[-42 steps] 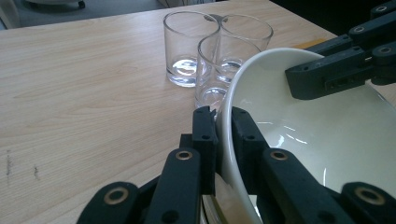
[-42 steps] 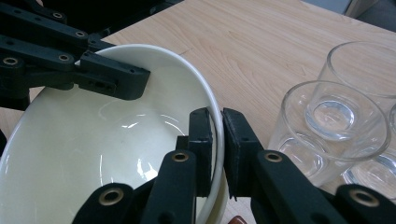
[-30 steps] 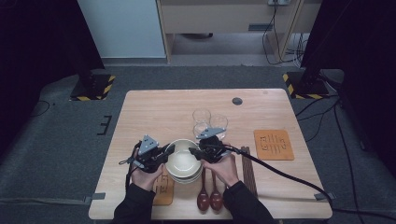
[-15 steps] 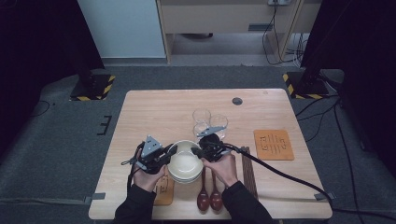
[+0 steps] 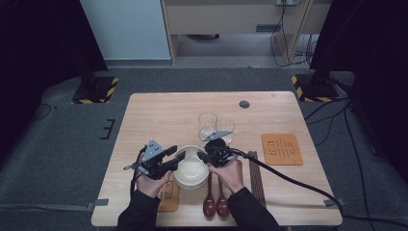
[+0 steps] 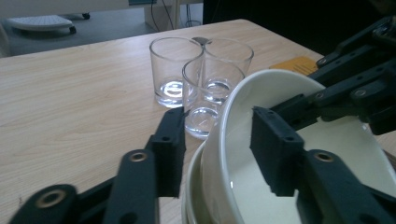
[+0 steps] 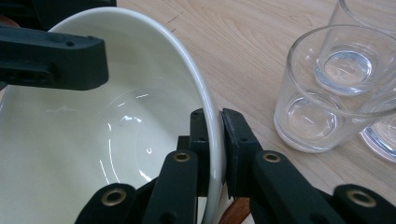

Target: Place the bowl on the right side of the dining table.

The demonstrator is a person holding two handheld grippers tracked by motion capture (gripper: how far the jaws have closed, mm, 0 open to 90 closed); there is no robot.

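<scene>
A stack of white bowls point(image 5: 191, 166) stands at the table's front middle, and the top bowl point(image 6: 345, 144) sits tilted in the one beneath. My right gripper point(image 5: 204, 156) is shut on the top bowl's right rim; its pads point(image 7: 236, 140) pinch the thin white edge point(image 7: 212, 116). My left gripper point(image 5: 174, 155) is at the opposite rim. Its jaws have just been opening, and they stand apart with the rim between them, one finger point(image 6: 169, 144) outside and the other inside the bowl, neither pressing.
Three empty glasses point(image 5: 208, 121) point(image 6: 173, 70) cluster just behind the bowls. Two brown spoons point(image 5: 215, 204) lie at the front edge, with dark chopsticks point(image 5: 255, 173) to their right. An orange coaster point(image 5: 281, 149) lies farther right and another point(image 5: 169, 195) by my left hand.
My left gripper's jaws have spread apart off the bowl's rim. Both hands have stayed where they were, and the right gripper keeps its pinch on the rim.
</scene>
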